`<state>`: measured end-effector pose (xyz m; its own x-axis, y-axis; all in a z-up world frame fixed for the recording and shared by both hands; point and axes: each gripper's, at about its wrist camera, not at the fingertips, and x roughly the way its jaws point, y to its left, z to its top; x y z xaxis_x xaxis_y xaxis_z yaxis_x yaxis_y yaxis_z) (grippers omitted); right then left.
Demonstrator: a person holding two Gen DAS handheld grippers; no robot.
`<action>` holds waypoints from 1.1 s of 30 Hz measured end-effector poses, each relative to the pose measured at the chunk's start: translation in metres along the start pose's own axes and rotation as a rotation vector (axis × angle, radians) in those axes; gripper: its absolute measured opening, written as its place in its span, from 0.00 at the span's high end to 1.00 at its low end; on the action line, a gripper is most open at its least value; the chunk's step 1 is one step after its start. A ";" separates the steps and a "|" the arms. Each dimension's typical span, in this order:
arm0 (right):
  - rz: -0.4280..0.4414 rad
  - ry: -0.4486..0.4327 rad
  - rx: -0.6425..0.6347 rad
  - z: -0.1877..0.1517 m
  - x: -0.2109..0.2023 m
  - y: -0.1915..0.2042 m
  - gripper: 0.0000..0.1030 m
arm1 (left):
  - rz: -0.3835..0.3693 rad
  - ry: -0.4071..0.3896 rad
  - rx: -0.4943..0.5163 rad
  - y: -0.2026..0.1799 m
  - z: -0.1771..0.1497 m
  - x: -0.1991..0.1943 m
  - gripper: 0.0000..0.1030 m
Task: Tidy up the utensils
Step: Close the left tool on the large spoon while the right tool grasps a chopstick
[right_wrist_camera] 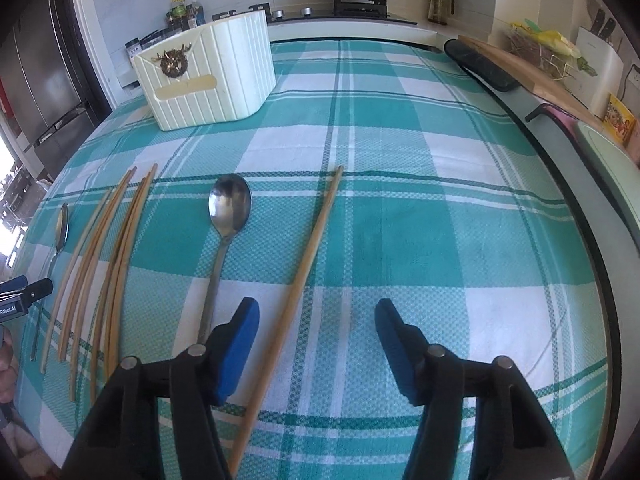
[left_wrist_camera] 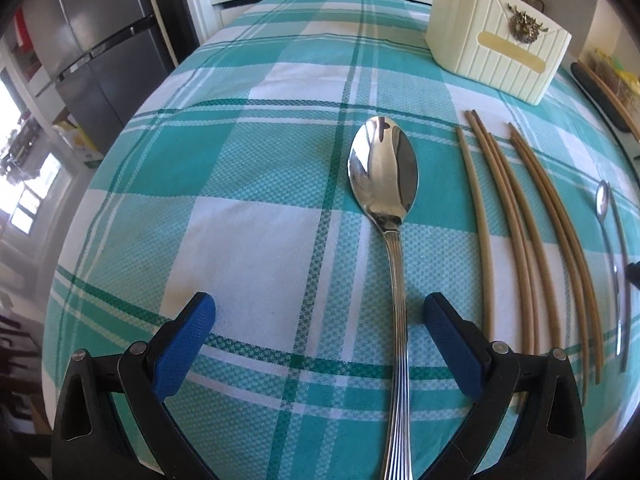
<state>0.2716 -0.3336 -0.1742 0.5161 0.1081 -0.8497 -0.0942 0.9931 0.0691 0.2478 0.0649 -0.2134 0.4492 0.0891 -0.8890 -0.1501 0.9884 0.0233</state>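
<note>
A teal-and-white checked tablecloth [right_wrist_camera: 400, 240] is covering the table, carrying a cream holder [right_wrist_camera: 208, 80] at upper left, two spoons [right_wrist_camera: 228, 216], bundled chopsticks [right_wrist_camera: 112, 264] and one single chopstick [right_wrist_camera: 308, 264].

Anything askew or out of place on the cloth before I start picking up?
One chopstick lies alone, angled, right of the smaller spoon, apart from the chopstick bundle on that spoon's other side. Nothing looks spilled or damaged; the cream holder stands upright.

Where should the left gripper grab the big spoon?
On the handle's narrow stretch, just below the bowl. The big spoon lies flat on the tablecloth, handle running between the open fingers of the left gripper. Come from above, fingers either side; the bowl is too wide and rounded.
</note>
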 end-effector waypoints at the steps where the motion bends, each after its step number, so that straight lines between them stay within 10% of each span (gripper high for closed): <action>1: 0.010 0.017 -0.008 0.000 0.005 0.001 0.42 | -0.002 -0.001 0.004 0.001 0.000 0.000 0.00; 18: -0.038 0.114 -0.145 0.013 0.012 -0.004 0.42 | -0.081 0.086 0.200 -0.004 0.040 0.021 0.01; 27: -0.004 0.162 -0.144 0.055 0.039 -0.008 0.42 | -0.120 0.112 0.241 -0.019 0.079 0.032 0.35; 29: -0.005 0.160 -0.125 0.065 0.045 -0.010 0.43 | -0.133 0.112 0.257 -0.024 0.081 0.032 0.57; 33: -0.014 0.140 -0.097 0.082 0.052 -0.010 0.64 | -0.118 0.087 0.305 -0.038 0.081 0.029 0.60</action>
<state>0.3691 -0.3346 -0.1765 0.3945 0.0806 -0.9154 -0.1731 0.9848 0.0121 0.3378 0.0394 -0.2026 0.3691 -0.0262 -0.9290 0.1751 0.9837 0.0418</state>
